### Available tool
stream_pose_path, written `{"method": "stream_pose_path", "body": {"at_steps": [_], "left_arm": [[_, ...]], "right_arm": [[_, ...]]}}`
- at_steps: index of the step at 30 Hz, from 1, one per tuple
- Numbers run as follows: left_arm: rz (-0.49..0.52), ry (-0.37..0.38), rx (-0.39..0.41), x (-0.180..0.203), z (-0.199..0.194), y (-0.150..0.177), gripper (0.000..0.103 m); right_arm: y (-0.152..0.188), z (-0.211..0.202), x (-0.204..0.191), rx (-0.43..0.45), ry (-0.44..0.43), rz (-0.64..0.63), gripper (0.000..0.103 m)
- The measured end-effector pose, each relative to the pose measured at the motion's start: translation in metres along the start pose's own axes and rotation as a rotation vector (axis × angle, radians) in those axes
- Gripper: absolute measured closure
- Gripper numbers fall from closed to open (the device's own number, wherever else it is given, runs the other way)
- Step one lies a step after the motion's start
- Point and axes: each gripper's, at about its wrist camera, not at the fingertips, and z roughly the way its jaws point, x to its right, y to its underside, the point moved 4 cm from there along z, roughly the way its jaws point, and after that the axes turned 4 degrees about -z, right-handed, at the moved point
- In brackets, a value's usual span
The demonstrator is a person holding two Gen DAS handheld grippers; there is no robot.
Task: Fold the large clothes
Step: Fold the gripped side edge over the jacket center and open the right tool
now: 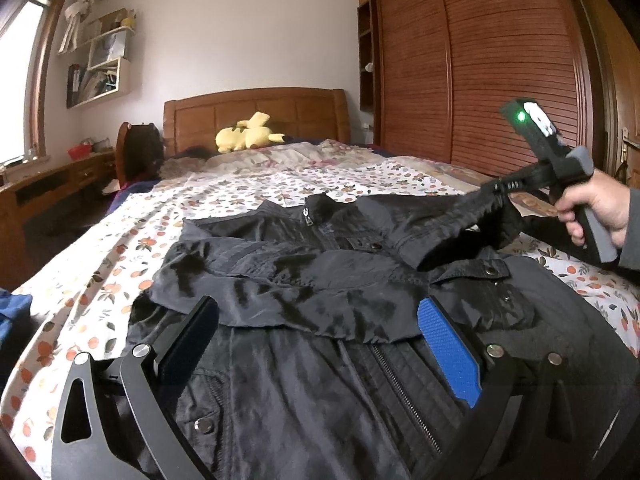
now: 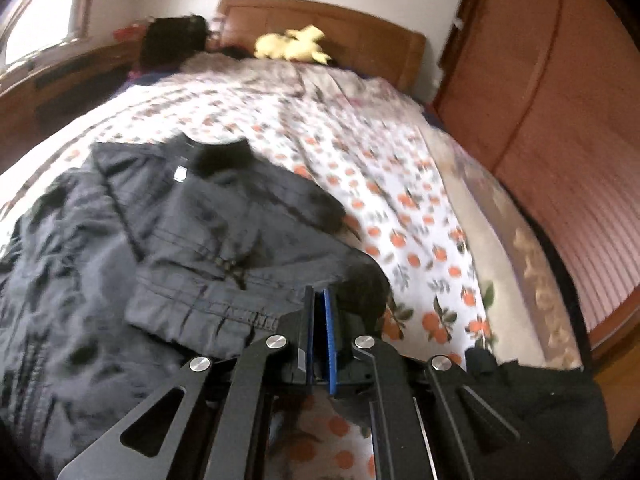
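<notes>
One black jacket (image 1: 304, 280) lay on the bed (image 1: 240, 184), its long axis running from 6 to 12 o'clock, collar toward the headboard (image 1: 256, 114). Two grippers showed. The left gripper (image 1: 320, 340) hovered over the hem with jaws wide apart, empty. The right gripper (image 2: 319, 320) had jaws clamped on one sleeve cuff (image 1: 486, 210) at 3 o'clock, raised off the jacket. One yellow plush toy (image 1: 248, 136) sat by the headboard.

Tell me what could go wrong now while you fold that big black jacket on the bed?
1. The right gripper pinches only the end of the sleeve, lifted off the jacket. The shiny cloth might slip out.
2. The other sleeve already lies folded across the chest; pulling this one over it could drag it crooked.
3. The left gripper is open and holds nothing, so the whole jacket could slide on the bedsheet.
</notes>
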Motion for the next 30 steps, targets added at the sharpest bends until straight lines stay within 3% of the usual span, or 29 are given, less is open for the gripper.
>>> {"method": "stream_pose_path", "body": {"at_steps": [14, 21, 30], "left_arm": [[-0.021, -0.018, 0.002, -0.018, -0.015, -0.005, 0.003], [-0.038, -0.032, 0.001, -0.029, -0.017, -0.007, 0.003], [-0.055, -0.047, -0.016, -0.040, -0.015, -0.005, 0.003]], "right_arm": [[-0.026, -0.050, -0.070, 0.083, -0.062, -0.115, 0.099], [-0.036, -0.069, -0.113, 0.126, -0.144, -0.164, 0.099], [-0.010, -0.056, -0.157, 0.059, -0.300, -0.142, 0.097]]}}
